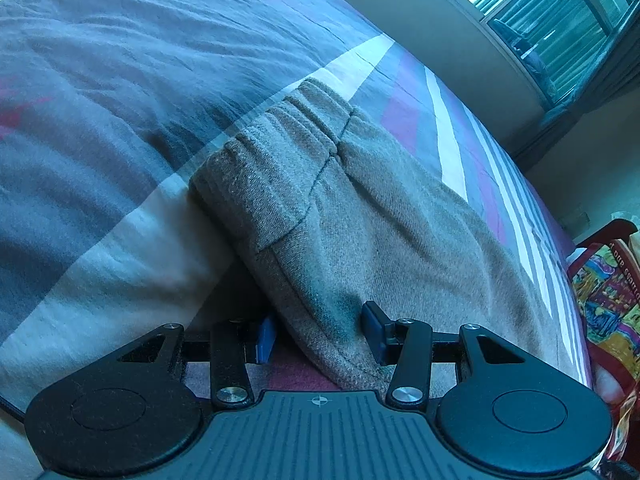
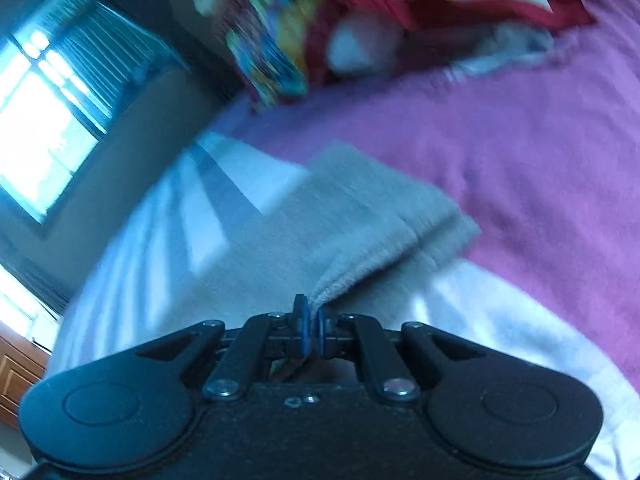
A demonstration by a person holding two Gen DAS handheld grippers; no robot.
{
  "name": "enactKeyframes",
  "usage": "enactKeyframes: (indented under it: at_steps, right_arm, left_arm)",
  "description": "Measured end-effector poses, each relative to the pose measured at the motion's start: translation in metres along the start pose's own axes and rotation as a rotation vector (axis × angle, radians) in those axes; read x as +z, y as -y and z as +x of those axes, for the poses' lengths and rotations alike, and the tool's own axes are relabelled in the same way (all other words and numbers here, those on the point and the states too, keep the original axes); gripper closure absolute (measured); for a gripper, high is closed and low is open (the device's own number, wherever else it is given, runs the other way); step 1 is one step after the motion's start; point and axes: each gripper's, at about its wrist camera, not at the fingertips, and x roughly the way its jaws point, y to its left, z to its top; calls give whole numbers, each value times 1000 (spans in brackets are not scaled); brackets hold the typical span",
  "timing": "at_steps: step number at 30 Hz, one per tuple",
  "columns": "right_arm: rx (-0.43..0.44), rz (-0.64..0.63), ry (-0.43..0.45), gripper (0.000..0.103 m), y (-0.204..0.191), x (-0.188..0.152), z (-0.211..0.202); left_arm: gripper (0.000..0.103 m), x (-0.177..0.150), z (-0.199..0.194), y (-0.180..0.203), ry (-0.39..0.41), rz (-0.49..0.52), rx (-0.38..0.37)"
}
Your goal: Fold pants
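Grey-brown fleece pants (image 1: 340, 200) lie on the bed, their elastic waistband at the far end. My left gripper (image 1: 320, 332) stands half wide at the near end, its blue pads pressing a thick bunch of the pants from both sides. The left pad is partly hidden behind the cloth. In the blurred right wrist view the pants (image 2: 340, 220) form a folded grey slab on the bed. My right gripper (image 2: 311, 328) is shut on an edge of them, and the cloth rises in a pinched ridge from the slab to the pads.
The bed cover (image 1: 100, 80) is grey-blue with white and magenta stripes, and magenta (image 2: 520, 160) on the right gripper's side. A colourful red-edged bag (image 1: 608, 292) (image 2: 280, 40) sits at the bed's edge. A bright window (image 2: 40, 120) and a wooden cabinet (image 2: 16, 372) stand beyond.
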Motion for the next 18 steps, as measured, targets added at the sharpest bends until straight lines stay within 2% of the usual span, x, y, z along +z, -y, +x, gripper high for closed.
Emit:
enactKeyframes:
  at_steps: [2,4,6,8,10,13,18]
  right_arm:
    - [35,-11,43,99,-7,6,-10]
    - [-6,-85,45,99,-11,5,-8]
    - [-93,-56,-78,97,1,3,19]
    - [-56,16,-97,91,10,2,22]
    - [-7,31,-104,67,5,-3,17]
    - [104,37,-162,66,-15,-23,17]
    - [263,82,-348,70,-66,-70,54]
  left_arm:
    - [56,0,0,0,1,3,1]
    - [56,1,1,1,-2,5,3]
    - [56,1,-1,2,-1,9,9]
    - [56,0,-5,6,13,21,21]
    - [56,-4,-9,10,37,41,32]
    - [55,-10,-11,8,53,28,21]
    - [55,-10,-14,6,43,21,14]
